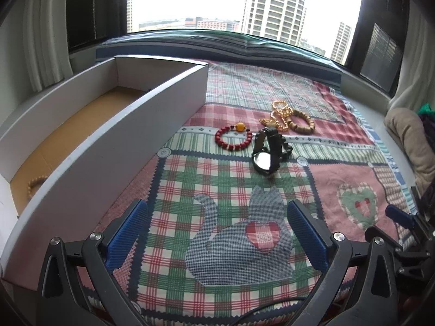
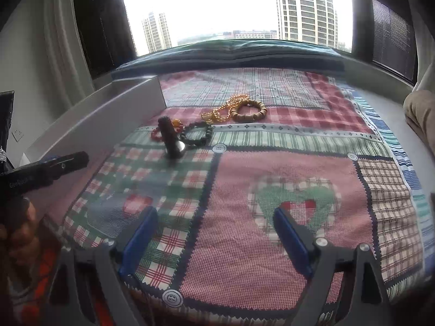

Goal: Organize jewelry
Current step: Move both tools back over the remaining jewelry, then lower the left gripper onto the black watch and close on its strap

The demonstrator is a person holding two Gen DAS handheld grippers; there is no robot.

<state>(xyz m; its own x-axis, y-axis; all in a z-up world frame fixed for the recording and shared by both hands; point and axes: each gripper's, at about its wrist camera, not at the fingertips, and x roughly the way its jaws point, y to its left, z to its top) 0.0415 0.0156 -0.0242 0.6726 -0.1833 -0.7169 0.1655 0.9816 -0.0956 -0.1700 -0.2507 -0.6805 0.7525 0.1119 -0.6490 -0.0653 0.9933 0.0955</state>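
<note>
On the patchwork cloth (image 1: 231, 179) lie a black wristwatch (image 1: 265, 152) standing on its strap, a red bead bracelet (image 1: 233, 138) with an amber bead, a gold chain (image 1: 280, 115), a tan wooden bead bracelet (image 1: 301, 123) and a dark bead bracelet (image 2: 197, 134). The watch (image 2: 172, 140), the gold chain (image 2: 225, 108) and the tan bracelet (image 2: 251, 111) also show in the right wrist view. My left gripper (image 1: 217, 233) is open and empty, well short of the watch. My right gripper (image 2: 214, 236) is open and empty over the cloth (image 2: 272, 190). A tan bead bracelet (image 1: 35, 184) lies inside the white box (image 1: 130, 135).
The open white box with a cardboard floor stands along the left edge of the cloth; its wall shows in the right wrist view (image 2: 108, 116). A window and dark sill cushion (image 1: 244, 46) lie behind. A beige cloth bundle (image 1: 410, 141) sits at right. The left gripper (image 2: 49, 168) shows at the right view's left edge.
</note>
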